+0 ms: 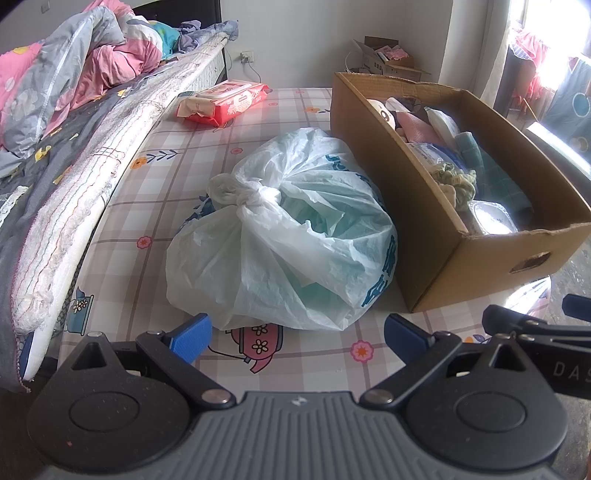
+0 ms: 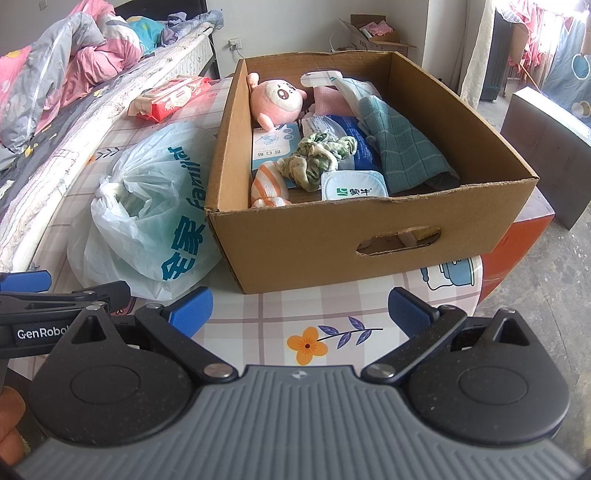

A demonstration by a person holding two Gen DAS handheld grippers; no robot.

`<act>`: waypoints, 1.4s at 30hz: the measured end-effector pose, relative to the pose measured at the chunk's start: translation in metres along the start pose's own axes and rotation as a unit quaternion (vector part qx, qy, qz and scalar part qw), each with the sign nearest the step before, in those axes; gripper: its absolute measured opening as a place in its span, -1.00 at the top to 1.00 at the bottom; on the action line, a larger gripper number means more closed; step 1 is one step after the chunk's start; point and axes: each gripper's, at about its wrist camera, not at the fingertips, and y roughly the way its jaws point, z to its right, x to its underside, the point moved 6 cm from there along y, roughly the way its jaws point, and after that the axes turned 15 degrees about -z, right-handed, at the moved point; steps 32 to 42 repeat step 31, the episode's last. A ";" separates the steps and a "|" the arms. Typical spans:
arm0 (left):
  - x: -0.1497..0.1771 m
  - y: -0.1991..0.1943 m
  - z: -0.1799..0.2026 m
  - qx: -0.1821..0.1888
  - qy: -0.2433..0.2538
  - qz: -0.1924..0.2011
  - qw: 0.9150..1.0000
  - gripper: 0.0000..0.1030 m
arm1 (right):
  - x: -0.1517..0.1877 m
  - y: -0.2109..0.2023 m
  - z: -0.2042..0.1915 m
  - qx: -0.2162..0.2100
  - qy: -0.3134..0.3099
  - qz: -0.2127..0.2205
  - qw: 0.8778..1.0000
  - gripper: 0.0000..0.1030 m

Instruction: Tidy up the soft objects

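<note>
A: Count it for me, left to right.

B: One bed (image 1: 55, 122) on the far left with one rumpled pink-and-grey quilt (image 1: 74, 55) on it; one red wet-wipes pack (image 1: 225, 101) on the checked bench (image 1: 159, 206); one knotted white plastic bag (image 1: 291, 236) mid-bench, printed in teal; one open cardboard box (image 2: 314, 236) touching the bag's right side.

A: And inside the box?

B: One pink plush toy (image 2: 277, 101) at the back left; one pink cloth (image 2: 328, 101) beside it; one white-and-blue carton (image 2: 271, 146); one orange-striped white sock or cloth (image 2: 267, 188) in the front left corner; one green scrunchie (image 2: 314, 157) in the middle, lying on a blue-and-white packet (image 2: 360, 138); one white tub (image 2: 352, 188) with a green logo against the front wall; one teal checked towel (image 2: 402, 147) along the right side; a white item (image 2: 343, 83) at the back, unclear what.

A: The bag's contents?

B: Pale green shows through the plastic; I cannot tell what.

A: The fingers?

B: Left gripper (image 1: 297, 332) spread wide and holding nothing, just short of the bag; right gripper (image 2: 301, 308) likewise spread and unladen, over the bench before the box's front wall; each appears at the edge of the other's view.

A: Anything behind?

B: One smaller cardboard box (image 2: 373, 33) by the far wall.
</note>
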 end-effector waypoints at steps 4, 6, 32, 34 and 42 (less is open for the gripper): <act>0.000 0.000 0.000 -0.001 0.000 0.000 1.000 -0.95 | 0.000 0.000 0.000 0.000 0.000 0.000 1.000 -0.97; 0.000 0.000 0.000 -0.001 0.000 -0.001 1.000 -0.94 | 0.000 0.000 0.000 -0.001 0.000 0.000 1.000 -0.97; 0.001 0.001 -0.001 -0.001 0.000 -0.001 1.000 -0.95 | 0.002 0.002 -0.001 -0.003 0.000 -0.003 1.000 -0.97; 0.001 0.001 -0.001 -0.001 0.000 -0.001 1.000 -0.95 | 0.002 0.002 -0.001 -0.003 0.000 -0.003 1.000 -0.97; 0.001 0.001 -0.001 -0.001 0.000 -0.001 1.000 -0.95 | 0.002 0.002 -0.001 -0.003 0.000 -0.003 1.000 -0.97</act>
